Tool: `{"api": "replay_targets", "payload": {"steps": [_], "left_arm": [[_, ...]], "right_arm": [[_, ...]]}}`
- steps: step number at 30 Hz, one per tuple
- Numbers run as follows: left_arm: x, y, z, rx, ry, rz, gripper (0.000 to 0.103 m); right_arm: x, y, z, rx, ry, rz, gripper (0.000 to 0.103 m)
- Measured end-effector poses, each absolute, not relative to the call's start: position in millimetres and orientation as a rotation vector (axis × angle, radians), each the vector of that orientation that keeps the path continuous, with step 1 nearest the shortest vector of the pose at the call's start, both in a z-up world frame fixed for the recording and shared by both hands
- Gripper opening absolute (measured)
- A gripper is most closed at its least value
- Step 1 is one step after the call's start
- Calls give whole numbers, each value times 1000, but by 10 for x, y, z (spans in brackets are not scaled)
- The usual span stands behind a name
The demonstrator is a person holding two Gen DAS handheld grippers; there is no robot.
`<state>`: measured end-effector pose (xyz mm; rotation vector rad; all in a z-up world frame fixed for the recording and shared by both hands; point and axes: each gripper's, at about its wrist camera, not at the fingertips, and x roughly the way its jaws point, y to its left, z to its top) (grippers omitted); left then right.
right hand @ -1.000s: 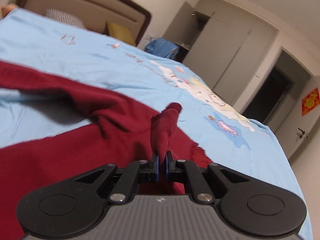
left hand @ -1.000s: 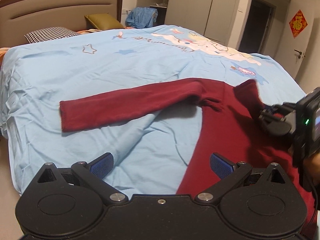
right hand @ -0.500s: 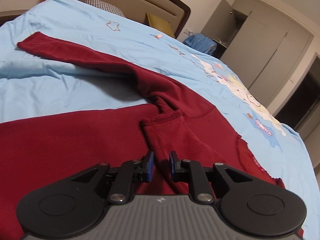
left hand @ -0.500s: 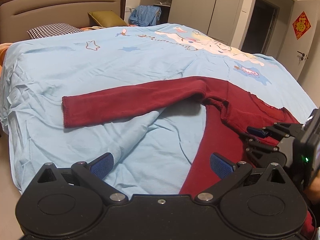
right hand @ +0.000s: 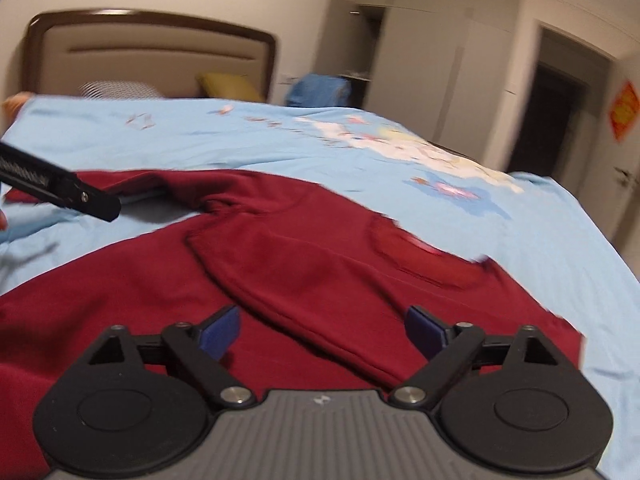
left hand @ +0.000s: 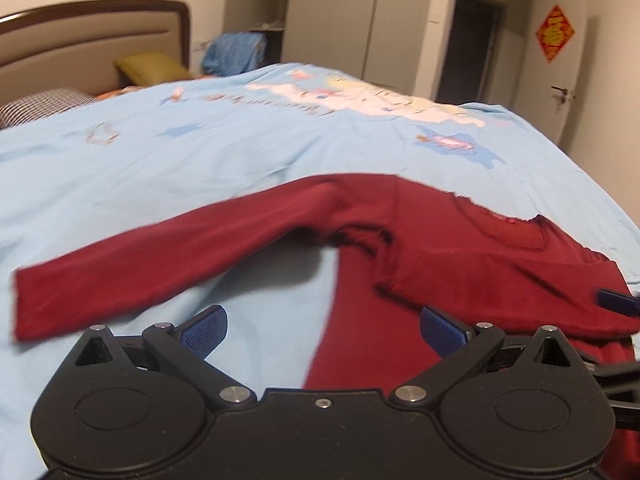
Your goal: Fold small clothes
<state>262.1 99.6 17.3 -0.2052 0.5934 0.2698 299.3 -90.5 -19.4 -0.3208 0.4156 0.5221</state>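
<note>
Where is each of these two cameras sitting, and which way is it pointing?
Left wrist view: sits on the left tongs, open, looking across the bed at the red top's outstretched sleeve.
Right wrist view: sits on the right tongs, open, over the folded-in sleeve.
Both share the top, blue bedcover, headboard, wardrobe.

Home bedroom. Landmark: bed point(left hand: 200, 168) with light-blue cartoon-print cover. At its head, a padded headboard point(left hand: 92, 48) with dark wood trim; below that, a checked pillow point(left hand: 40, 106) and an olive cushion point(left hand: 152, 68). Beyond the bed's far side: pale wardrobe doors point(left hand: 332, 16), a dark doorway point(left hand: 472, 44), and a red diamond decoration point(left hand: 555, 34) on a door.
</note>
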Motion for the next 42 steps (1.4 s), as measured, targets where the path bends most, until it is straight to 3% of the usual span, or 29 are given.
{"api": "replay_targets", "payload": {"steps": [10, 18, 21, 25, 27, 31, 38, 42], "left_arm": [[3366, 876, -247, -198, 575, 333, 102], [3386, 902, -513, -229, 594, 374, 102], [3390, 853, -573, -199, 582, 384, 103], [3362, 867, -580, -210, 566, 380, 103], [3348, 880, -583, -222, 558, 374, 103], [3313, 901, -588, -236, 551, 367, 103], [3305, 904, -593, -236, 550, 367, 103], [3305, 905, -594, -236, 550, 367, 102]], "right_arm": [[3552, -2205, -195, 52, 488, 206, 101], [4220, -2731, -355, 247, 580, 120, 81], [4423, -2852, -451, 355, 626, 129, 66], [4569, -3012, -511, 480, 626, 148, 20], [4561, -3004, -473, 456, 595, 153, 14], [4496, -2954, -455, 386, 585, 134, 13], [4024, -3001, -403, 307, 559, 117, 35], [3563, -2984, -364, 155, 535, 102, 39]]}}
